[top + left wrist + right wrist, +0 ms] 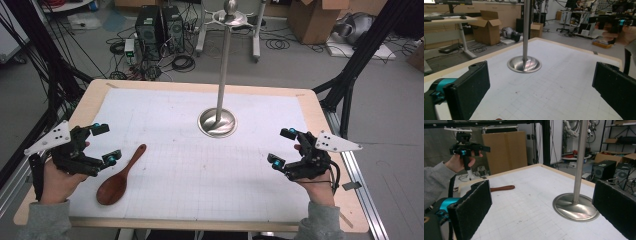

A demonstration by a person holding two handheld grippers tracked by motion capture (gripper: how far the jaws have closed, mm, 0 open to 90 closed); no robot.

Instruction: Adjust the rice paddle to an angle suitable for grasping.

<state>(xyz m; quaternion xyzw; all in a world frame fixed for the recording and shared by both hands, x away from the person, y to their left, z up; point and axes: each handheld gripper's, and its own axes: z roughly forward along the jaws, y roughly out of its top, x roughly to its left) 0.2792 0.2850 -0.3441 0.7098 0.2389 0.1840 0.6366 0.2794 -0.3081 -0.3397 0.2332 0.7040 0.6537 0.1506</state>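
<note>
A dark wooden spoon (121,176) lies on the white mat near the front left, its handle (501,188) pointing towards the middle. A metal stand (217,122) with a tall pole rises from a round base (524,64) at the mat's centre. Just left of the spoon, a hand holds my left gripper (106,144) above the mat, open and with nothing between its jaws. At the right side my right gripper (281,147) is also open and holds nothing. In each gripper view, left gripper (541,90) and right gripper (542,208), the jaws stand wide apart and frame the stand.
The wooden table (90,95) carries a white gridded mat (175,150). Black frame legs (350,75) stand at both sides. On the floor behind are computers (160,25), cables and cardboard boxes (487,27).
</note>
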